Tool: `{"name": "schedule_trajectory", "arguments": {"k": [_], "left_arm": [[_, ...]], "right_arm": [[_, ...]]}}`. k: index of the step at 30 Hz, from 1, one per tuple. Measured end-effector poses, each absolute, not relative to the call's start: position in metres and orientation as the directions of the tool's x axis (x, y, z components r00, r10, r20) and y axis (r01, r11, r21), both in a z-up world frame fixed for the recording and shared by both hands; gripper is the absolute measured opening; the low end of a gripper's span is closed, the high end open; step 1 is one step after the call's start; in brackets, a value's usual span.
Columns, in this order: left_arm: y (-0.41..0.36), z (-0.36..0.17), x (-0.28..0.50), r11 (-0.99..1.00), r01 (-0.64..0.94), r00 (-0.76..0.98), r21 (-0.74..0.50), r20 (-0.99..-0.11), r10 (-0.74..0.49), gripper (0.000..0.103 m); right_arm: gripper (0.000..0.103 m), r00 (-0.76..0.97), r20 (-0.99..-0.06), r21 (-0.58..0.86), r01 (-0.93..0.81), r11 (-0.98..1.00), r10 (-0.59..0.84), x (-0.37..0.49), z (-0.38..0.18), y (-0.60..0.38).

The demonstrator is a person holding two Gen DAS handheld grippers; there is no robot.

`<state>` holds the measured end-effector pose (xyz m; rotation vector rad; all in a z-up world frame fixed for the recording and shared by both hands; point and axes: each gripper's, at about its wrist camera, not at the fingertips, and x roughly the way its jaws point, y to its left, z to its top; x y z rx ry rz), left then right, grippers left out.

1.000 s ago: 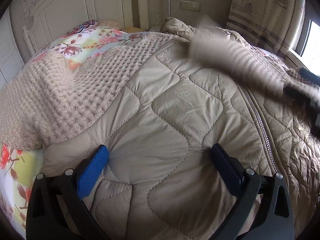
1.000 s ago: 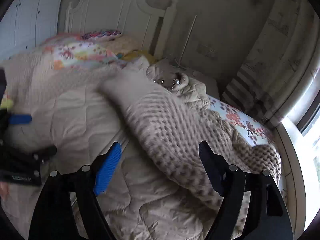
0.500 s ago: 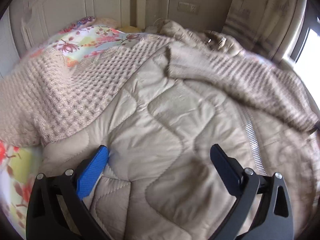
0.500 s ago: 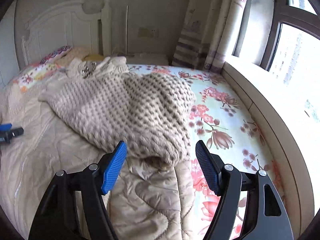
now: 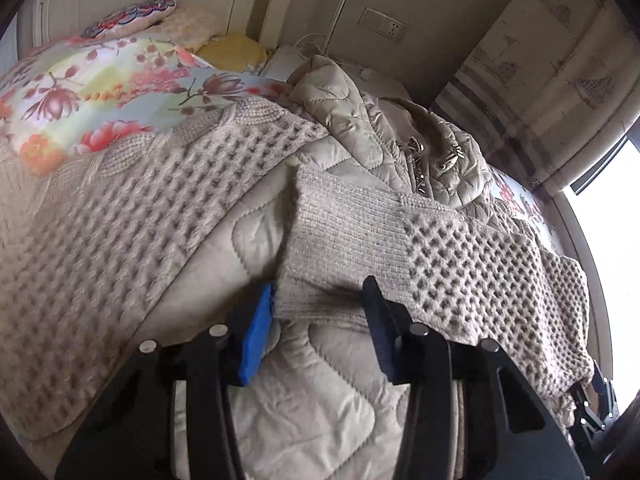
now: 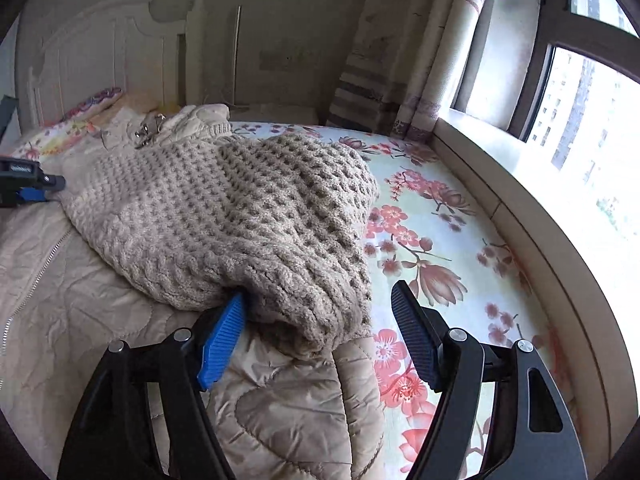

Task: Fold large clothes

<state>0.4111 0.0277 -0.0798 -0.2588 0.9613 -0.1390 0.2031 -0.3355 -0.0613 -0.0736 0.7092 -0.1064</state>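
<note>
1. While the beige waffle-knit sweater sleeve [image 5: 400,240] is lying across the tan quilted zip-up coat [image 5: 304,420], the left gripper [image 5: 316,320] has just been closing and is pinching its ribbed cuff.
2. The right gripper [image 6: 320,332] is gaping around the sweater's shoulder fold, which was flung over a moment ago, so folding is progressing.
3. Under the coat, the floral bedsheet [image 6: 432,240] is stretching toward the window [image 6: 580,100].

Quilted jacket [image 6: 80,304] spread flat on the bed [image 6: 452,248], collar toward the headboard [image 6: 100,52]. Knit sweater [image 6: 224,216] lies on the jacket, one sleeve folded across it. Pillows [image 5: 100,92] at the bed's head edge. Curtain [image 6: 400,52] and window [image 6: 592,92] along the bed's far side edge.
</note>
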Motion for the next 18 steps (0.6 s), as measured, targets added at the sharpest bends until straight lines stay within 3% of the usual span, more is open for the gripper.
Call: {"name": "schedule_trajectory", "arguments": {"k": [1,2,3,9,14,18], "left_arm": [[0.024,-0.080,0.413,0.967,0.006,0.578,-0.254,-0.789,-0.211,0.035],[0.020,-0.080,0.411,0.970,0.015,0.584,-0.241,-0.785,-0.204,0.018],[0.019,-0.078,0.408,0.970,0.026,0.588,-0.241,-0.781,-0.210,0.011],[0.025,-0.034,0.353,0.949,0.094,0.644,-0.300,-0.709,-0.287,0.009],[0.036,-0.010,0.309,0.928,0.129,0.666,-0.349,-0.663,-0.341,0.009],[0.055,-0.030,0.306,0.915,0.055,0.636,-0.400,-0.692,-0.341,0.009]], "right_arm": [[0.070,0.754,-0.650,-0.061,0.066,0.996,-0.090,0.203,-0.062,-0.341],[0.070,0.756,-0.651,-0.023,0.063,0.998,-0.063,0.202,-0.061,-0.346],[0.070,0.759,-0.650,0.012,0.065,0.998,-0.041,0.200,-0.061,-0.352],[0.073,0.739,-0.674,0.023,-0.002,1.000,0.017,0.186,-0.061,-0.345],[0.073,0.710,-0.686,-0.135,0.087,0.987,-0.157,0.190,-0.064,-0.343],[0.078,0.709,-0.685,-0.077,0.156,0.985,-0.166,0.195,-0.064,-0.358]]}}
